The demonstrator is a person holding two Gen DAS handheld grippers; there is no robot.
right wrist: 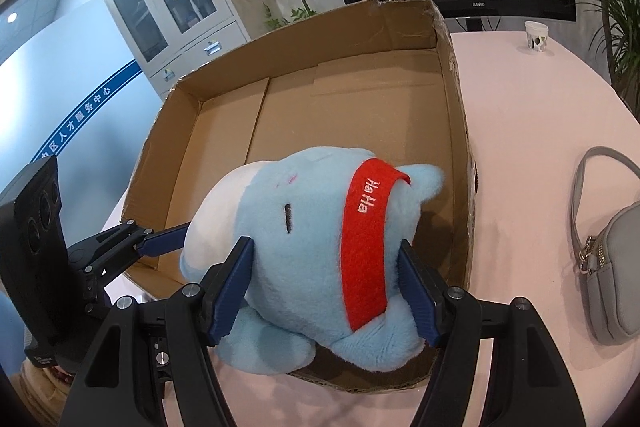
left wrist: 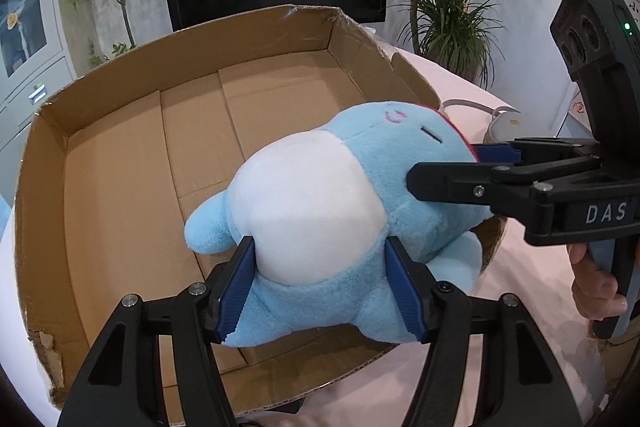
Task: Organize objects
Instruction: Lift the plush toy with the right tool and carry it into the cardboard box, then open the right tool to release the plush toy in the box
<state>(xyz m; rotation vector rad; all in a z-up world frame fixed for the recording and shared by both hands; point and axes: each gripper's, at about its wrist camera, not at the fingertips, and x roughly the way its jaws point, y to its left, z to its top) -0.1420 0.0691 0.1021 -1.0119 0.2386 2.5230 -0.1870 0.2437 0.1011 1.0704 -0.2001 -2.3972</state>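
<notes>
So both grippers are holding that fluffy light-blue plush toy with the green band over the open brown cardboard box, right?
Nearly. The band is red, not green, with "Ha Ha" stitched on it; the right wrist view shows it. The rest holds: the left gripper and right gripper both hold the fluffy light-blue plush toy over the open brown cardboard box.

"Ha Ha" on plush's red band (right wrist: 366,247); "SANYO" on monitor (right wrist: 479,4); "DAS" on right gripper (left wrist: 448,167)
</notes>
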